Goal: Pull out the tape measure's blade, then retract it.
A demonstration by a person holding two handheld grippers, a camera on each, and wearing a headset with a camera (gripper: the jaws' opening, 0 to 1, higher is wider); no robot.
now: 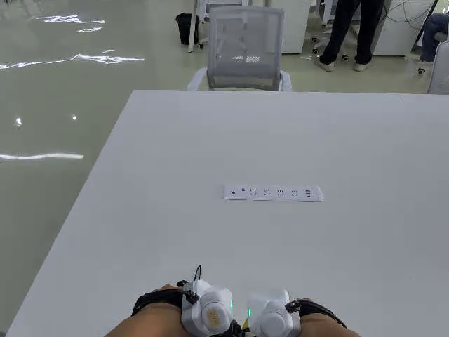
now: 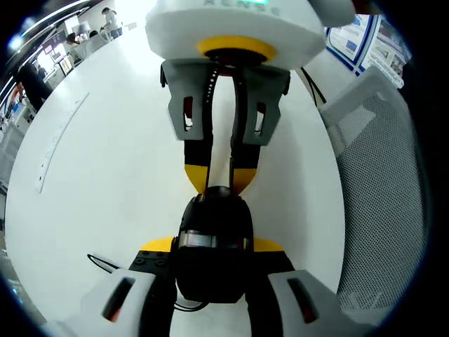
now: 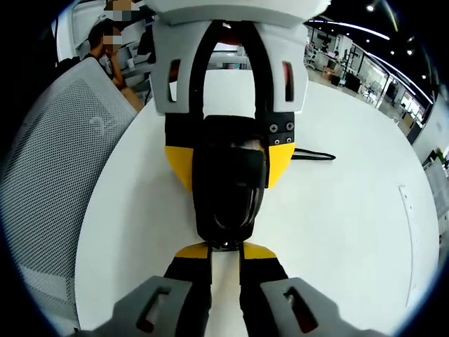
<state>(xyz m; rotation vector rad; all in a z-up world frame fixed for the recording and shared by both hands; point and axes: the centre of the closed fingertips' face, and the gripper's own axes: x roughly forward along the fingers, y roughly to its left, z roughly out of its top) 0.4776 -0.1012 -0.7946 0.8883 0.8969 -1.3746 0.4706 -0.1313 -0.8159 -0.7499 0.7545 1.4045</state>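
Two hand-held grippers meet over the broad white desk [image 1: 295, 133], on the person's side of the flat white power strip [image 1: 273, 193] and well apart from it, close to the desk's near edge. They point at each other, nose to nose.

The left gripper [image 2: 214, 247] has its yellow-padded jaws clamped on the sides of the black, rounded tape measure case [image 3: 228, 189]. The case hangs between the pads just above the desk surface, nearer the person than the power strip. A thin black wrist cord [image 3: 312, 156] trails from the case onto the desk, on the side facing the power strip.

The right gripper [image 3: 226, 254] faces the mouth of the case with its jaws drawn narrow. Their yellow tips sit right against the front of the case, and a pale strip of blade [image 3: 224, 277] runs back between them. Very little blade is out, and the tips almost touch the housing. In the left gripper view the same narrow pair comes down from the top and pinches at the nose of the case.

In the head view both white gripper bodies show from behind, side by side, each with a hand under a black strap. Beyond the power strip, at the desk's far edge, stands a grey mesh-backed office chair [image 1: 245, 45]. Farther still, a person in dark trousers [image 1: 351, 28] stands on the glossy floor [image 1: 63, 105].
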